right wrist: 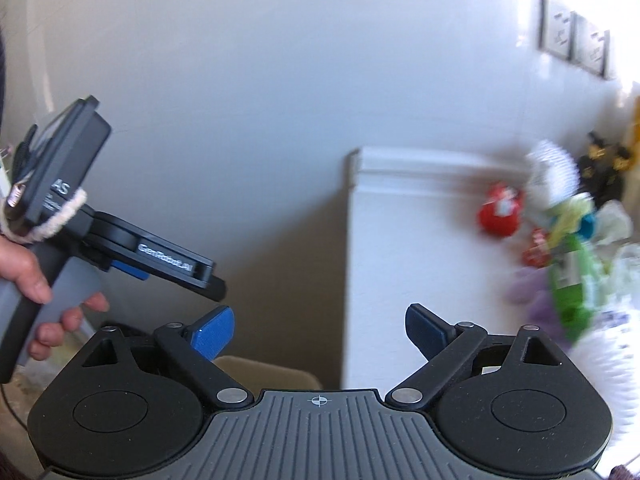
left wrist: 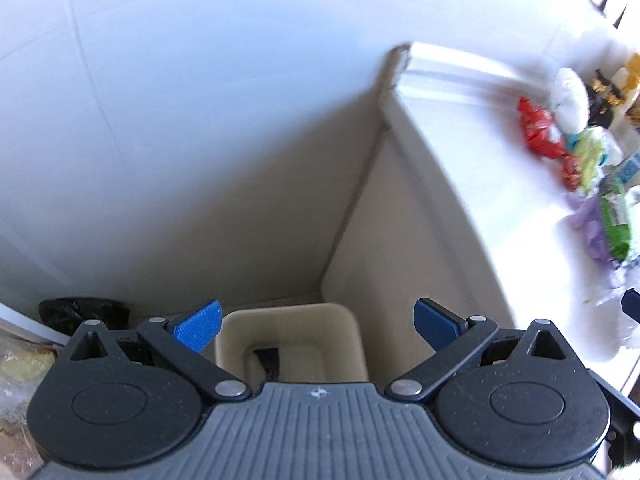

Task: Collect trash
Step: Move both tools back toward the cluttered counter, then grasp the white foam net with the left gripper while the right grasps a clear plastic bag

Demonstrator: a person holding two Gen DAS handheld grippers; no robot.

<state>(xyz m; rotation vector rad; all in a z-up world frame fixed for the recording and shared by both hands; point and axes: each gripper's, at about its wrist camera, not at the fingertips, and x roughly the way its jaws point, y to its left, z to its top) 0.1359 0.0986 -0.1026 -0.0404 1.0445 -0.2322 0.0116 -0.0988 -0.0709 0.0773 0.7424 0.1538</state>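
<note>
Red wrapper (right wrist: pixel 500 216) lies well apart from both grippers' spread, empty jaws

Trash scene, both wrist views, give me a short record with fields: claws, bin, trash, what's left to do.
left claw: open, nothing between its fingers, above the bin
right claw: open, empty
bin: beige, on the floor in the corner beside the counter; something dark inside, too unclear to name
counter: white
trash: red wrappers, a green packet and purple and white scraps piled on the counter
left hand: holds the left claw's handle
left to do: counter pile not yet collected
</note>
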